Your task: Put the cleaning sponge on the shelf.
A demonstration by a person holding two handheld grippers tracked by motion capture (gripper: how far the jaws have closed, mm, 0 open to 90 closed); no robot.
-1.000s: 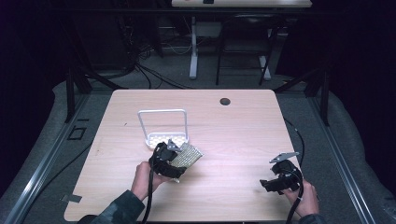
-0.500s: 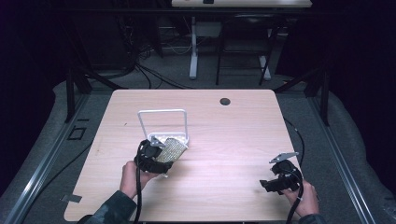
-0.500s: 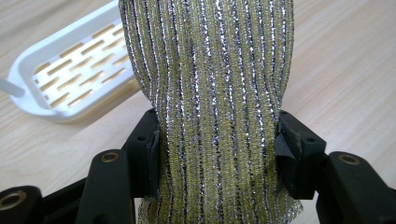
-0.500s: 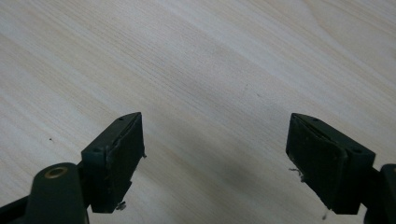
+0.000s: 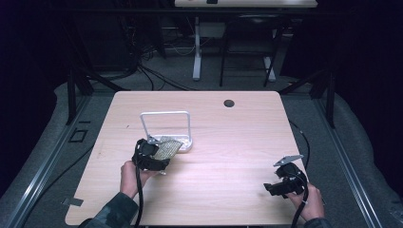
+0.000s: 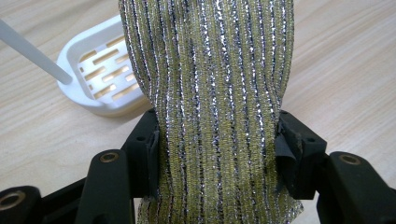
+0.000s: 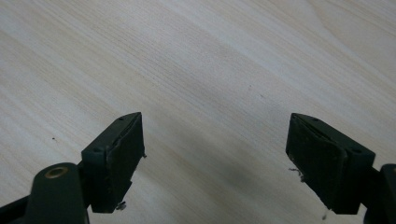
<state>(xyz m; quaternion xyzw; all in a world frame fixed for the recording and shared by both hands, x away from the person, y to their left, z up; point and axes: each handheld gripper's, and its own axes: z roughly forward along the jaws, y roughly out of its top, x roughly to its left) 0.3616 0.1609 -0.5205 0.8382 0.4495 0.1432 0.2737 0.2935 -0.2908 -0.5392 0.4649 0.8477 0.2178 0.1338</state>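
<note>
Clamping a glittery gold cloth [image 6: 210,107] between its jaws, the left hand-held gripper [image 5: 151,156] sits beside the white rack [image 5: 166,128], whose slotted base [image 6: 102,74] lies just past the cloth on the tabletop [image 5: 228,137]. The right hand-held gripper [image 5: 285,180] hovers with jaws spread wide and empty, near the tabletop's front right edge, well apart from the left. Bare wood lies between them.

Both tools are black, with brass-ringed screw holes behind the jaws; the right tool [image 5: 280,183] carries a grey plate, the left tool [image 5: 153,156] trails a black cable, dark sleeves.
</note>
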